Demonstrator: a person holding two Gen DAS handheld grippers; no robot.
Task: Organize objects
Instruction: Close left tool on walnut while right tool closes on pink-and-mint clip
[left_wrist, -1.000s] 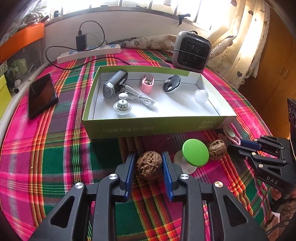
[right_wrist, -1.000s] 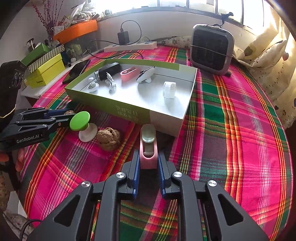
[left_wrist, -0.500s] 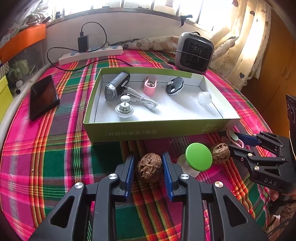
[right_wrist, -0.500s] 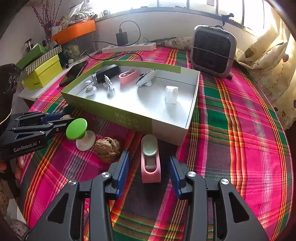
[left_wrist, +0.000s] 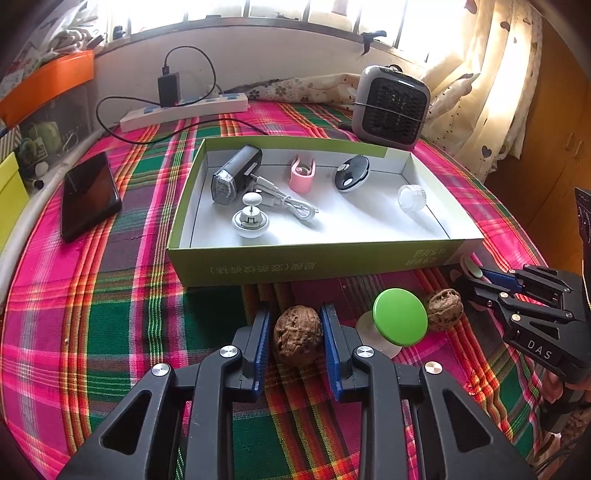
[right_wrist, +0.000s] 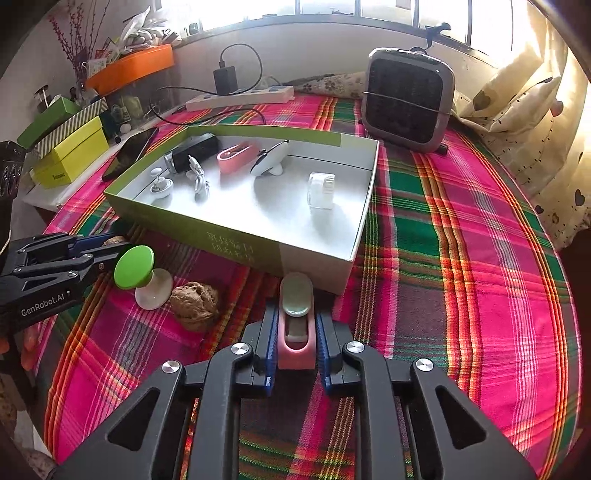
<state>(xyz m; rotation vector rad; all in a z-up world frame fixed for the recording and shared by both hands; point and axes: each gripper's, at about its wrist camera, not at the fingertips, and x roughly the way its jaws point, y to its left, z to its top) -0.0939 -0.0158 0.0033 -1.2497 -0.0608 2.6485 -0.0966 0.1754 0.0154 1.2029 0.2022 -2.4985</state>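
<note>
A brown walnut (left_wrist: 297, 339) lies on the plaid cloth between the blue pads of my left gripper (left_wrist: 295, 314). The jaws are closing and the pads touch its sides. My right gripper (right_wrist: 295, 317) is shut on a pink case with a pale green oval lid (right_wrist: 296, 332), just in front of the green box (right_wrist: 236, 240). Between the two grippers stand a green-topped white knob (left_wrist: 400, 321) and a second walnut (left_wrist: 445, 308). In the left wrist view the right gripper (left_wrist: 491, 284) reaches in from the right. In the right wrist view the left gripper (right_wrist: 110, 245) comes in from the left.
The box (left_wrist: 314, 258) holds a black lamp (left_wrist: 236, 177), a white cable, a pink clip (left_wrist: 302, 173), a black-and-white oval device (left_wrist: 351, 177), a clear jar (left_wrist: 412, 197) and a white knob (left_wrist: 250, 221). Around it are a phone (left_wrist: 88, 195), a power strip (left_wrist: 184, 110) and a heater (left_wrist: 391, 107).
The right jaws opened around the pink case half a second ago and are shut on it again. The left jaws have narrowed onto the walnut. Neither hand has shifted much.
</note>
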